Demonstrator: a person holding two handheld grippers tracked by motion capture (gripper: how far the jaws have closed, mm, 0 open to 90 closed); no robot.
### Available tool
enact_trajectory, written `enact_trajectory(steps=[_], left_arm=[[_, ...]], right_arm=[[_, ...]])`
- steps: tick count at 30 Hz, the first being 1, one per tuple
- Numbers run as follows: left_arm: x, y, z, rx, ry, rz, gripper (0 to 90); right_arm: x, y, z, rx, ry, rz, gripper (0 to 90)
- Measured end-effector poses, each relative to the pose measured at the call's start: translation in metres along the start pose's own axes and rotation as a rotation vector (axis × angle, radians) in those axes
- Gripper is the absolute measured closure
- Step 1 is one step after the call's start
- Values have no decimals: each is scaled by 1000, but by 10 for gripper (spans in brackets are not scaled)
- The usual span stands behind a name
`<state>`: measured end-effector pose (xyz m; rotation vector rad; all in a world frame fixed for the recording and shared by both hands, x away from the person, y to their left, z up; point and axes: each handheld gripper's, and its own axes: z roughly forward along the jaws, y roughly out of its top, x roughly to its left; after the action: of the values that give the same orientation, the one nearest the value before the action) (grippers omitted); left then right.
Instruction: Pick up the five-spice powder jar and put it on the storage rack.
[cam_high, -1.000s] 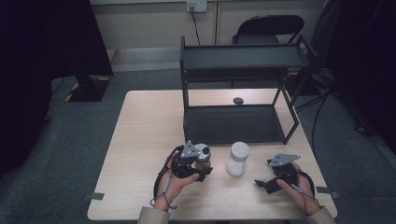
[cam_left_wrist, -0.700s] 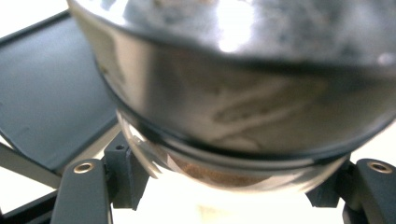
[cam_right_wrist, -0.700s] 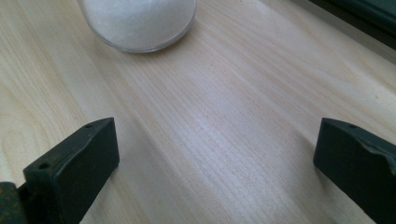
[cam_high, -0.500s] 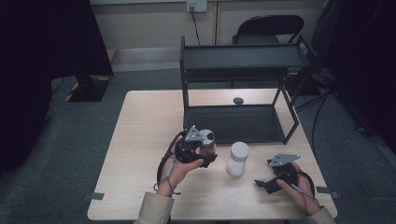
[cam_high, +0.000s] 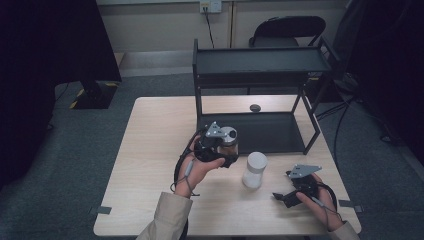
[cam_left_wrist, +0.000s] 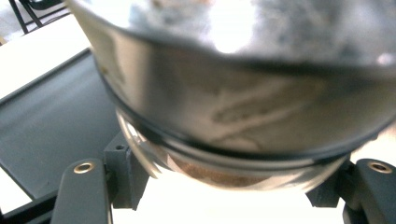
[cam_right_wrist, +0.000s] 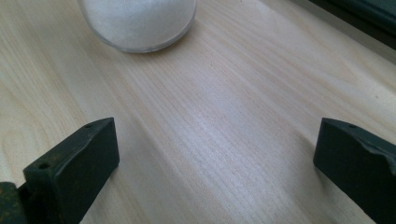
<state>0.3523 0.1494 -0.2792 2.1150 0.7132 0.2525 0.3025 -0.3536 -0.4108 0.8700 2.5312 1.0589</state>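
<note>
Now the left gripper (cam_high: 223, 150) is clamped on a glass jar with a metal lid (cam_high: 229, 138), holding it clear of the tabletop (cam_high: 150, 150) just in front of the black shelf rack (cam_high: 260, 62). The jar's brown contents show between the jaws in the left gripper view (cam_left_wrist: 224, 107), its long axis tipped a little toward the rack. The rack's lower tray (cam_high: 270, 131) lies directly beyond the jar, so the coming move looks like a short push forward. The right gripper (cam_high: 290, 194) rests near the tabletop's front right corner, jaws wide and empty, the white jar (cam_high: 255, 170) between the two hands and nearer the right one.
</note>
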Motion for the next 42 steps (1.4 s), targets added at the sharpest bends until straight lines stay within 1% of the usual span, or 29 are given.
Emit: enact_trajectory(steps=[2, 3, 6, 8, 11, 14, 18, 24, 28, 31, 37, 42], left_arm=[[1, 9, 0, 2, -5, 3, 299], [1, 9, 0, 2, -5, 3, 299], [3, 18, 0, 0, -12, -2, 299], [3, 23, 0, 0, -6, 4, 299], [5, 30, 0, -4, -5, 1, 299], [5, 40, 1, 2, 8, 9, 299], [6, 50, 2, 2, 11, 12, 299], [9, 62, 2, -10, 12, 2, 299], [10, 72, 1, -12, 12, 4, 299], [10, 81, 0, -6, 17, 2, 299], [11, 96, -1, -3, 25, 12, 299], [11, 107, -5, -3, 37, 7, 299]], right_arm=[[0, 0, 0, 0, 0, 0, 0], [0, 0, 0, 0, 0, 0, 0], [0, 0, 0, -1, 0, 0, 0], [0, 0, 0, -1, -1, 0, 0], [0, 0, 0, -1, 0, 0, 0], [0, 0, 0, -1, 0, 0, 0], [0, 0, 0, -1, 0, -1, 0], [0, 0, 0, -1, 0, 1, 0], [0, 0, 0, -1, 0, 0, 0], [0, 0, 0, -1, 0, 1, 0], [0, 0, 0, 0, 0, 1, 0], [0, 0, 0, 0, 1, 1, 0]])
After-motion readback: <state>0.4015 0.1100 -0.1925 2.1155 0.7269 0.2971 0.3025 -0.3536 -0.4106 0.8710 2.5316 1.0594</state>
